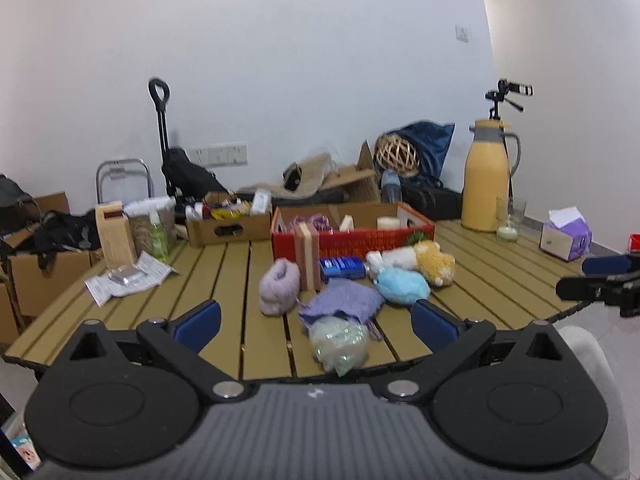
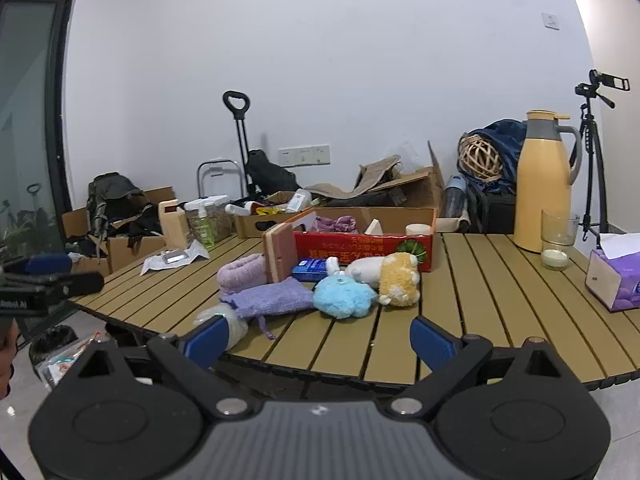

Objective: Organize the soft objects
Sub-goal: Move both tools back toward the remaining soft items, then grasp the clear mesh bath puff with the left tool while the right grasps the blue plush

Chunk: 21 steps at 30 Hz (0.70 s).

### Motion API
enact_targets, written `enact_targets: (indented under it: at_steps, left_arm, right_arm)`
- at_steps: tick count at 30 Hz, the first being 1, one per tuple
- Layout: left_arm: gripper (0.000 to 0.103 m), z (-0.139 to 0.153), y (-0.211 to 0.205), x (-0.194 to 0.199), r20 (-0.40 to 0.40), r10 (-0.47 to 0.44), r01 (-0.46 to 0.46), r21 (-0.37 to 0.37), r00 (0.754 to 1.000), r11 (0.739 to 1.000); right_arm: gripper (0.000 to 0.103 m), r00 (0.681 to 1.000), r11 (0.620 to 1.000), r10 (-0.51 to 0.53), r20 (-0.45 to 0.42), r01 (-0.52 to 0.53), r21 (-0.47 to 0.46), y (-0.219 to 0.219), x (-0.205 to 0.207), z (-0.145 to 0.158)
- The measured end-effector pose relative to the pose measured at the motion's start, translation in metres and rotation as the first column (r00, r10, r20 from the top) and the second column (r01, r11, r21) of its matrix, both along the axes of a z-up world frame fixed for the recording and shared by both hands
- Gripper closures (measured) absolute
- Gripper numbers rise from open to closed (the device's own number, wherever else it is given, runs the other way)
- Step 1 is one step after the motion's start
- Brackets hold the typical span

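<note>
Both tools short of the slatted table's [image 1: 240, 264] near edge, nothing grasped yet. Left gripper [image 1: 316, 322] spread wide, blue pads apart and empty, aimed across the near edge at the pale green mesh puff [image 1: 340, 344]. Right gripper [image 2: 316, 340] likewise spread about as wide as it goes, nothing between its pads, facing the blue plush [image 2: 346, 294]. Taking the red cardboard box [image 1: 352, 240] as landmark: all soft pieces heaped on the table just in front of it, on the near side. Lilac rolled towel [image 1: 278, 286] in front of the box's left end, beside an upright pink-and-cream sponge block [image 1: 308, 256] leaning at the box front; purple knit pouch [image 1: 340, 304] further toward the near edge; mesh puff nearest the edge of all; blue plush in front of the box's middle, touching the white-and-yellow plush dog [image 1: 420, 262] close against the box's right half; small blue packet [image 1: 342, 268] against the box front. Probably the opening approach, with the box a likely bin. Best to start with the nearest, loosest piece, bringing the open jaws over the mesh puff from the edge side and closing gently through its middle, so as not to nudge it off the table. For the plush dog, long axis roughly parallel to the box front, white part toward the left, yellow part toward the right; a grip across the narrow waist, not along the length, likely to hold better. Pouch lying flat, drawstring end trailing toward the near edge; pinching a raised fold advisable.
</note>
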<state>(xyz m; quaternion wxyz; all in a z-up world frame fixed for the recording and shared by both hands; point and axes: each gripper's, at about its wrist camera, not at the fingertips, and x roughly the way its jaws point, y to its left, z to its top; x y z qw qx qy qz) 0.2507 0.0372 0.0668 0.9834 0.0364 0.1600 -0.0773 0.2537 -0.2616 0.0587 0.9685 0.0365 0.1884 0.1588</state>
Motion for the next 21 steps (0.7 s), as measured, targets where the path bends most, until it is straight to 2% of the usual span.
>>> enact_targets:
  at_steps: [8, 13, 15, 17, 18, 21]
  left_arm:
    - [0.001, -0.045, -0.024, 0.066, -0.12, -0.045, 0.045, -0.001, 0.992, 0.999]
    - [0.01, -0.065, -0.031, 0.108, -0.164, -0.039, 0.042, 0.013, 0.986, 0.999]
    - [0.02, -0.072, -0.028, 0.123, -0.199, -0.039, 0.04, -0.001, 0.979, 0.999]
    - [0.038, -0.08, -0.025, 0.135, -0.237, -0.048, 0.046, -0.015, 0.97, 0.999]
    - [0.053, -0.083, -0.022, 0.141, -0.254, -0.061, 0.056, -0.029, 0.965, 0.998]
    - [0.062, -0.085, -0.011, 0.146, -0.273, -0.089, 0.072, -0.072, 0.958, 0.995]
  right_arm:
    - [0.007, 0.998, 1.0, -0.018, -0.056, 0.018, 0.006, 0.006, 0.043, -0.018]
    - [0.009, 0.995, 1.0, 0.009, -0.102, -0.008, 0.011, 0.019, 0.077, -0.032]
    - [0.013, 0.992, 1.0, 0.013, -0.125, -0.011, 0.017, 0.024, 0.091, -0.038]
    - [0.014, 0.988, 1.0, 0.019, -0.15, -0.017, 0.019, 0.027, 0.106, -0.044]
    - [0.016, 0.987, 1.0, 0.02, -0.16, -0.017, 0.019, 0.029, 0.112, -0.047]
    - [0.022, 0.982, 0.999, 0.027, -0.189, -0.023, 0.022, 0.034, 0.133, -0.054]
